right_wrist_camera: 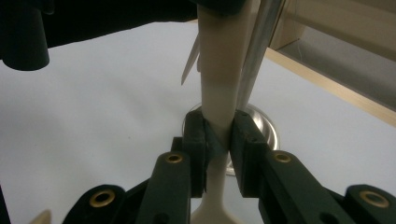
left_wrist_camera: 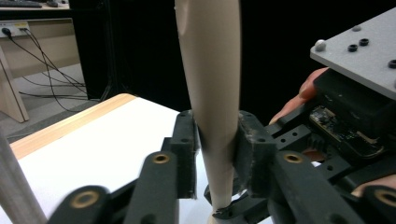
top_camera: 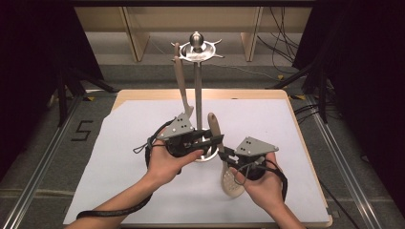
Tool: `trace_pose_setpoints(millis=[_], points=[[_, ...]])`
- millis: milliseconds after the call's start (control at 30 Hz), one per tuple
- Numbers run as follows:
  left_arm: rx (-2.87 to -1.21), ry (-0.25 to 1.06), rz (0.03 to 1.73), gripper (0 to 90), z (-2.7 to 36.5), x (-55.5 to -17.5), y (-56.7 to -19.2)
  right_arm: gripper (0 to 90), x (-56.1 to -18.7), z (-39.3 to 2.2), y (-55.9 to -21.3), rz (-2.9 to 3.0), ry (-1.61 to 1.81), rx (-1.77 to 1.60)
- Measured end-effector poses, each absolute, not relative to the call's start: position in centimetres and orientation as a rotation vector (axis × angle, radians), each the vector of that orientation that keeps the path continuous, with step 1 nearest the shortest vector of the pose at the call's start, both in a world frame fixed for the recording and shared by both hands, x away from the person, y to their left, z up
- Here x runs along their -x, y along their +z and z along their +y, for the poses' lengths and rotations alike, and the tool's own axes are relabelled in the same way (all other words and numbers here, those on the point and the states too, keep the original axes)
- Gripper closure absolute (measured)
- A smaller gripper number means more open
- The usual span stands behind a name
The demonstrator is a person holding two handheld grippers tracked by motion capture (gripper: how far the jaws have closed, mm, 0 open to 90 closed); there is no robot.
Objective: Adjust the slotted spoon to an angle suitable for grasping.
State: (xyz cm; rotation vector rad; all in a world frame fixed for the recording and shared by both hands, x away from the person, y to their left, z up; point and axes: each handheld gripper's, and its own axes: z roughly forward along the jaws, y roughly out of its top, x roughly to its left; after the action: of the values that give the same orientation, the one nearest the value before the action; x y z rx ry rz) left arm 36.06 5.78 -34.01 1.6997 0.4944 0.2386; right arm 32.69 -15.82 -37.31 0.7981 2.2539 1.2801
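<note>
A beige slotted spoon (top_camera: 232, 183) slants up from the white sheet, its perforated head low by my right hand and its handle (top_camera: 213, 125) rising toward the stand. My right gripper (top_camera: 224, 153) is shut on the thin neck of that handle (right_wrist_camera: 219, 70), pads pressed on both sides (right_wrist_camera: 217, 140). My left gripper (top_camera: 217, 139) comes in from the left, higher on the same handle. In the left gripper view both pads (left_wrist_camera: 217, 149) touch the thick beige shaft (left_wrist_camera: 212, 93), so it is shut on it.
A metal utensil stand (top_camera: 197, 86) rises from a round base (right_wrist_camera: 261, 126) just behind the grippers, with a hook ring on top. A beige spatula (top_camera: 181, 83) hangs from it on the left. The white sheet (top_camera: 143, 191) covers the wooden table.
</note>
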Motion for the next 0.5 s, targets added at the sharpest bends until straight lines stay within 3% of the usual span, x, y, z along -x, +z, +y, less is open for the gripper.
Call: trace_pose_setpoints(millis=[133, 333, 500], points=[[-1.697, 0.202, 0.482, 73.2, 6.1, -36.1, -33.6, 76.3, -32.6, -15.9, -37.2, 2.236, 1.318, -0.750], [-1.716, 0.177, 0.437, 73.7, 6.6, -36.0, -32.9, 63.3, -32.8, -16.7, -36.7, 2.279, 1.458, -0.610], [-1.753, 0.126, 0.340, 73.8, 7.2, -36.0, -32.3, 61.9, -33.3, -17.4, -36.5, 2.411, 1.582, -0.518]])
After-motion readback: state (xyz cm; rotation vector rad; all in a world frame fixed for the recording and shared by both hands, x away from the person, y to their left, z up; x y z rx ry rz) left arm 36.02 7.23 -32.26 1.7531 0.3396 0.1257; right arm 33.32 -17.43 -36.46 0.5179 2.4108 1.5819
